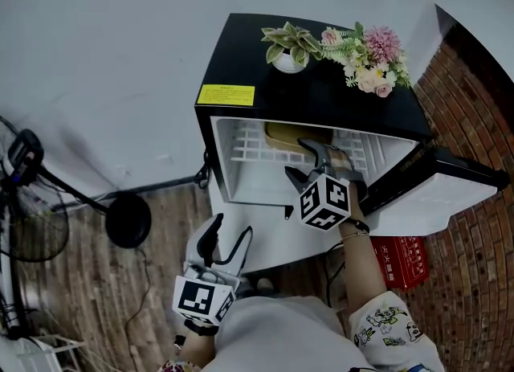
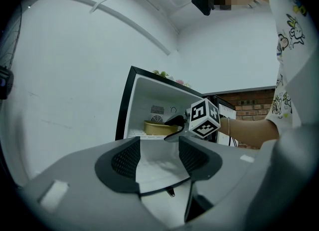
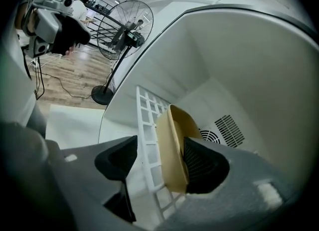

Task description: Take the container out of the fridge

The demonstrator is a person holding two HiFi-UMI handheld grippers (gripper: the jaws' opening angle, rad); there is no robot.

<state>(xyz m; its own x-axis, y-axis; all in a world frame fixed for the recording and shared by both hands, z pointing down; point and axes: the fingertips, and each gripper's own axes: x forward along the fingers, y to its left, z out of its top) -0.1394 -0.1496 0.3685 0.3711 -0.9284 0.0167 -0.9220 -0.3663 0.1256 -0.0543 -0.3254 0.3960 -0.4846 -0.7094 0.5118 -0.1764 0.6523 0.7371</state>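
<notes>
A small black fridge [image 1: 321, 97] stands open, with a tan container [image 1: 289, 134] on its white wire shelf [image 1: 249, 152]. My right gripper [image 1: 303, 161] reaches inside. In the right gripper view the container's wall [image 3: 172, 145] stands between the wide jaws of the right gripper [image 3: 159, 160]. It lies against the right pad [image 3: 199, 165], and the left pad is well clear of it. The left gripper [image 1: 229, 238] hangs low in front of the fridge, open and empty. The left gripper view shows the left gripper [image 2: 158, 157] and, beyond it, the container [image 2: 154, 126].
The fridge door [image 1: 438, 190] swings open to the right. A potted plant [image 1: 289, 45] and flowers [image 1: 369, 57] sit on the fridge top. A fan's round base [image 1: 128, 219] and cable lie on the wood floor at left. A red crate [image 1: 401, 259] is on the right.
</notes>
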